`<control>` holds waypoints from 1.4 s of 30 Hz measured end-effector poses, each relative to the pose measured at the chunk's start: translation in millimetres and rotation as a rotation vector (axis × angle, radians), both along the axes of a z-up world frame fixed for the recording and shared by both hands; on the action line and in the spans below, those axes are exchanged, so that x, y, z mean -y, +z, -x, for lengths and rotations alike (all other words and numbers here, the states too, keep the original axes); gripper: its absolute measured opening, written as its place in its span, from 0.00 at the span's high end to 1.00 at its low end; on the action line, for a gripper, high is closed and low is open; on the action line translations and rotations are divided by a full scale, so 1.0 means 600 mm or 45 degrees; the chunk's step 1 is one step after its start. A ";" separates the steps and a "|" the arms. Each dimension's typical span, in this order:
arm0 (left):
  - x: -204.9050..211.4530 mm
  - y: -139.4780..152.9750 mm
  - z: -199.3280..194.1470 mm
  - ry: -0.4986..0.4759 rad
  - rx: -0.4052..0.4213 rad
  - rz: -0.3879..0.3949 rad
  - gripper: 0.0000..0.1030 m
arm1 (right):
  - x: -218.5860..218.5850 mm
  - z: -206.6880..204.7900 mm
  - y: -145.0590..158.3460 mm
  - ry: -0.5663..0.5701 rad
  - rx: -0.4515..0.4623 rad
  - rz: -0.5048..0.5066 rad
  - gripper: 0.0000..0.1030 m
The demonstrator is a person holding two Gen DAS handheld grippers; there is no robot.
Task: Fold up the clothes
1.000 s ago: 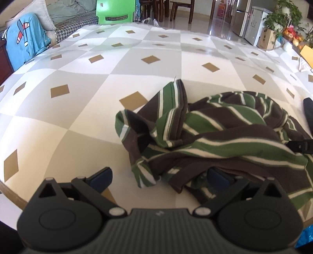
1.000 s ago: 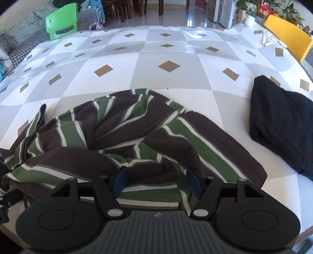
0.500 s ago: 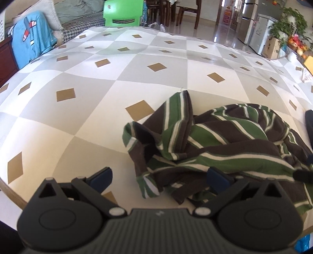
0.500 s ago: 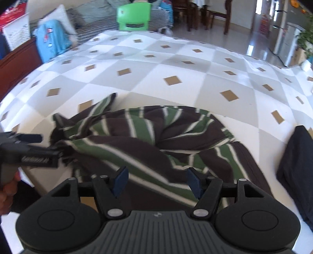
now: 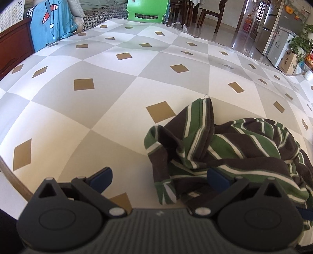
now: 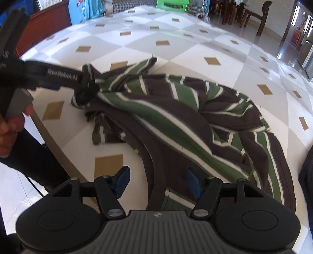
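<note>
- Plainly, the striped shirt (image 5: 244, 148) lies crumpled on the checked table (image 5: 97, 117), near the front edge. It is bunched in brown, green and white folds, so I can't pick out sleeves or collar.
- On its own camera the left gripper (image 5: 159, 178) has its fingers spread wide with nothing clamped between them. One blue pad hangs over bare table and the other sits over the shirt's near folds.
- From the right wrist view, that gripper's tip is blurred and pressed in against the shirt's bunched corner. Whether any cloth is caught there is hard to make out.
- The person's left hand (image 6: 11, 121) on its handle is cut off at the frame edge.
- The right gripper (image 6: 157, 181) is also parted wide, holding nothing. A brown band of the shirt runs between its fingers and disappears beneath the gripper body.
- A black garment (image 6: 307, 175) shows only as a sliver at the right edge, just beside the shirt.
- Beyond the table, a green chair (image 5: 146, 9) is cropped by the frame top.
</note>
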State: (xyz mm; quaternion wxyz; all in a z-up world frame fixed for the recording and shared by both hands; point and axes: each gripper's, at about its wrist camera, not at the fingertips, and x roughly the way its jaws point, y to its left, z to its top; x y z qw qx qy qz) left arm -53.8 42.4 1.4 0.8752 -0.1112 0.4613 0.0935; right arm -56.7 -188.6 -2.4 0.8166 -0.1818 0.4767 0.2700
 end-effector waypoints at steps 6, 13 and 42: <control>0.003 0.001 0.001 -0.013 0.001 0.002 0.00 | -0.008 0.007 -0.023 0.023 0.021 0.111 0.43; 0.004 0.004 0.003 -0.020 0.009 -0.005 0.00 | 0.002 0.003 -0.022 -0.031 0.032 0.110 0.72; 0.084 0.022 0.032 -0.493 0.153 -0.018 0.00 | 0.081 -0.034 0.117 -0.454 0.294 -0.464 0.91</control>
